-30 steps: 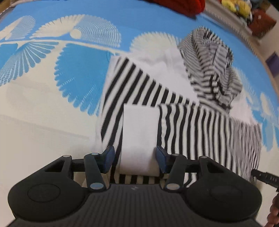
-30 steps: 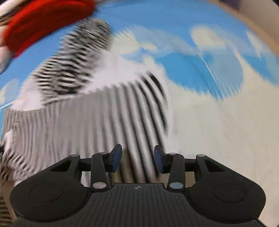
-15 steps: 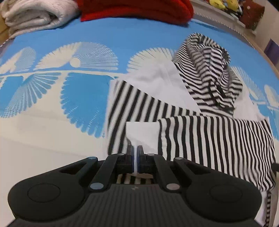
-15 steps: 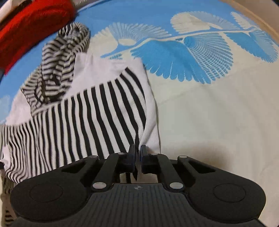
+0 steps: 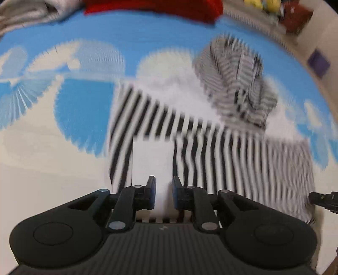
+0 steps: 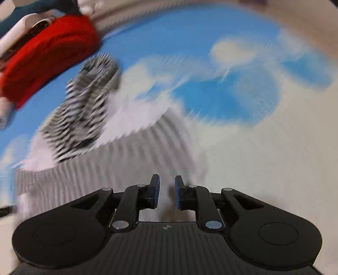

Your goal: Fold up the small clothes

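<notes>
- My left gripper (image 5: 164,190) is opening, pads astride the hoodie's (image 5: 190,127) white near hem.
- My right gripper (image 6: 166,191) is opening over its 3 o'clock corner.
- Hoodie lies flat on the sheet (image 5: 38,165), hood (image 5: 234,84) at 12.

motion blur smears the striped hoodie (image 6: 88,118); its near hem hides behind the left gripper (image 5: 164,191); the red cloth (image 5: 160,8) is cut off at the top edge.
</notes>
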The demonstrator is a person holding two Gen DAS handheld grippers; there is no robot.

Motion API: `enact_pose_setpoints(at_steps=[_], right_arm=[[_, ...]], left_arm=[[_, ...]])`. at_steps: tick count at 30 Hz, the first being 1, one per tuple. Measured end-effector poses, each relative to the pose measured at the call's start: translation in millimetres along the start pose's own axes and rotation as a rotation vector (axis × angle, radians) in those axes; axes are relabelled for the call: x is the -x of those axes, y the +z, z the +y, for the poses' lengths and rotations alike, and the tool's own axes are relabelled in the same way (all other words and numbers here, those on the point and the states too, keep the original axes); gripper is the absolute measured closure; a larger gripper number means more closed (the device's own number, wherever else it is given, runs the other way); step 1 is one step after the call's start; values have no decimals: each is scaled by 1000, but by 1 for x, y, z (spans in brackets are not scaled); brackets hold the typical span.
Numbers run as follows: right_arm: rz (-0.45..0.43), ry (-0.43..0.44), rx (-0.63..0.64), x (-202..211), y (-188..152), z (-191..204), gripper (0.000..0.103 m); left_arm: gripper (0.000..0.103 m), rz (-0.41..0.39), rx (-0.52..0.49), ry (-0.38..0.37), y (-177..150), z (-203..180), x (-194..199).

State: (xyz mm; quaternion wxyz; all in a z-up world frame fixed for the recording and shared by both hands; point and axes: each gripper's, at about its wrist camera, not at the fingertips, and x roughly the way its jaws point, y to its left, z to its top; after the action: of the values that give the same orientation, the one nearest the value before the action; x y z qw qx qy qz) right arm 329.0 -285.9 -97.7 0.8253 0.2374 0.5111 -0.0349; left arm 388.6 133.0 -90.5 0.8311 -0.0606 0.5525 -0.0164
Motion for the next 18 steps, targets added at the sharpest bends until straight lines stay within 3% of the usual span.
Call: enact_pose_setpoints(at_steps=[2, 5, 8, 12, 16, 18], right_arm=[[76, -81, 34, -20, -8, -3, 89], [37, -97, 66, -9, -4, 5, 85], [-9, -61, 121, 3, -1, 13, 83], [110, -86, 123, -19, -5, 7, 77], [42, -80, 151, 3, -1, 20, 75], [0, -68, 187, 15, 0, 29, 73]], left_arm=[[77, 64, -40, 48, -6, -2, -15], [77, 44, -47, 51, -4, -4, -8], [72, 18, -44, 27, -3, -5, 1], [68, 79, -107, 90, -12, -13, -9], [66, 36, -96, 123, -12, -13, 14], [57, -22, -91, 141, -9, -15, 36]])
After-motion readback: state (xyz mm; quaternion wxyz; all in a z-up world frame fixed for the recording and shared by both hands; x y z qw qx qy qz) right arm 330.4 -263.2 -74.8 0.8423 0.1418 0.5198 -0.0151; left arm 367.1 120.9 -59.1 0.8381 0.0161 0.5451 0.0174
